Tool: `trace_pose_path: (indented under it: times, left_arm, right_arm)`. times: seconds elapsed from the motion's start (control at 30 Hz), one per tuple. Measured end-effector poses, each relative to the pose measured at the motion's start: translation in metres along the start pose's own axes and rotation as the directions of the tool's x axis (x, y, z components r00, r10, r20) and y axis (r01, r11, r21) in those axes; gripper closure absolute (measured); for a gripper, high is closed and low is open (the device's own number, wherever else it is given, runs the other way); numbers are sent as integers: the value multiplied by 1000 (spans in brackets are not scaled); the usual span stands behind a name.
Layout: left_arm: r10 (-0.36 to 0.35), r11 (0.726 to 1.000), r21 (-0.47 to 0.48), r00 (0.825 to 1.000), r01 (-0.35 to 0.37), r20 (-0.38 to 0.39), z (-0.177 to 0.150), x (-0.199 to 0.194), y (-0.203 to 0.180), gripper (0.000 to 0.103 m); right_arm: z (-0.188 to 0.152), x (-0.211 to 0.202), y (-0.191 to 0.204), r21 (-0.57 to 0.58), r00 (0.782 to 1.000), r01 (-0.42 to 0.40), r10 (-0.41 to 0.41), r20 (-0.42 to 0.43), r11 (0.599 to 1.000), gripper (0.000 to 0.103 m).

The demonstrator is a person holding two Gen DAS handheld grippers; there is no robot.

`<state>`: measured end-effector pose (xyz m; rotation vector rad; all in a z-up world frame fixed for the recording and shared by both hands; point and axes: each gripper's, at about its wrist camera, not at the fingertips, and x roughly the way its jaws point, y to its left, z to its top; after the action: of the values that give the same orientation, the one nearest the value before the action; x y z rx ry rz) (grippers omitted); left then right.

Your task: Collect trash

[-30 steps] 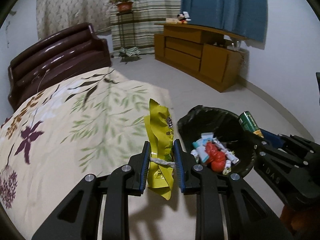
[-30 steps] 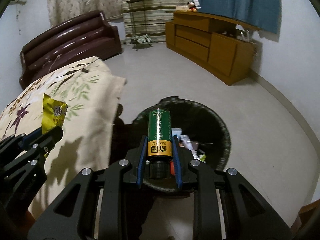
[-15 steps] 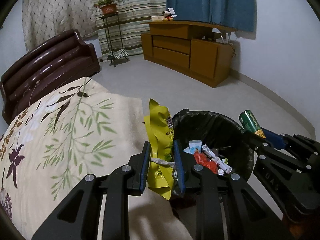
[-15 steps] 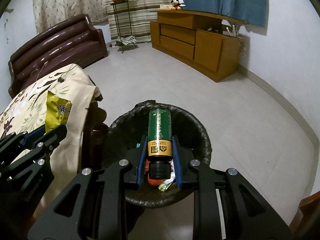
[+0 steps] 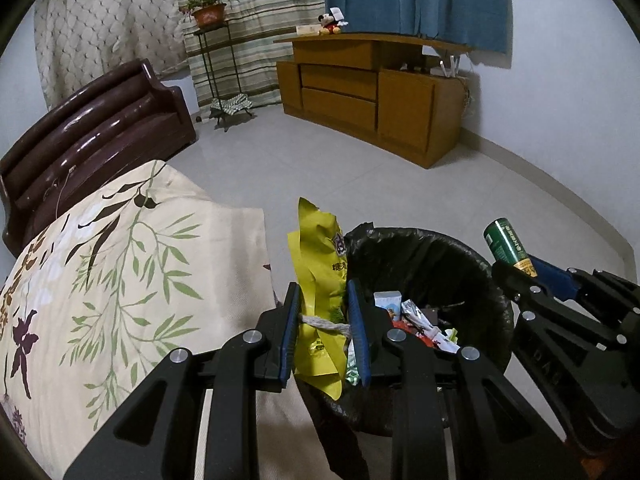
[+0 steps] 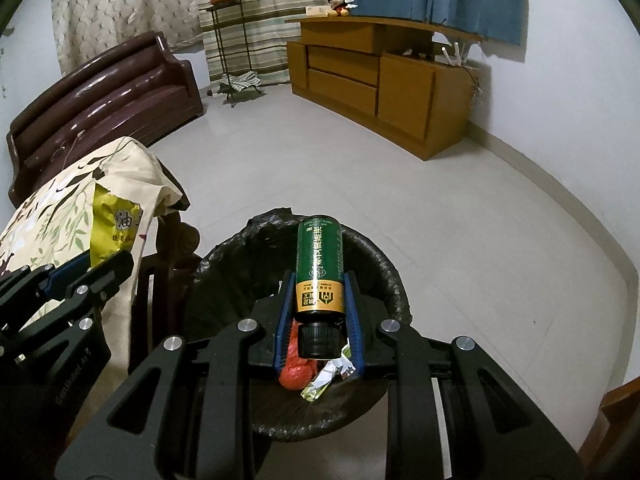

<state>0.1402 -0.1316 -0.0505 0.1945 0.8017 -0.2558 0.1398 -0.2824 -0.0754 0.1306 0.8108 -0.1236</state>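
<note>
My left gripper is shut on a crumpled yellow snack bag, held upright at the near left rim of a black-lined trash bin. Wrappers, a small carton and red scraps lie inside the bin. My right gripper is shut on a green bottle with a gold band and black cap, hanging over the trash bin. The right gripper shows in the left wrist view with the bottle sticking up. The left gripper and yellow bag appear at the left of the right wrist view.
A floral bedspread covers the bed left of the bin, with a dark brown sofa behind it. A wooden cabinet stands against the far wall beside a plant stand. Pale tiled floor lies beyond the bin.
Both grippers have shifted rightward off the bed toward the bin. The bottle now hangs over the bin's inside, and the yellow bag has reached its rim. Both grips are unchanged.
</note>
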Motion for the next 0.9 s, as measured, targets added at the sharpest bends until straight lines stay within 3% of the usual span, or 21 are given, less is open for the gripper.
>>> trace_pose_path:
  times: [0.13, 0.5, 0.6, 0.67, 0.9]
  left_arm:
    - [1, 1000, -10, 1000, -1, -9, 1, 2, 1, 77]
    - [8, 1000, -21, 1000, -8, -4, 5, 4, 5, 52]
    - [11, 1000, -27, 1000, -11, 1, 6, 4, 6, 45]
    - [11, 999, -30, 1000, -11, 1, 6, 4, 7, 39]
    - [12, 999, -33, 1000, -11, 10, 7, 3, 6, 32]
  right_arm:
    - [1, 4, 0, 3, 1000, 4, -4, -2, 1000, 80]
    - [3, 9, -3, 15, 1000, 4, -4, -4, 1000, 77]
    - [2, 8, -3, 25, 1000, 8, -8, 3, 1000, 62]
    - [2, 6, -4, 30, 1000, 12, -12, 11, 999, 58]
    - [1, 3, -10, 57, 999, 24, -26, 22, 998, 41]
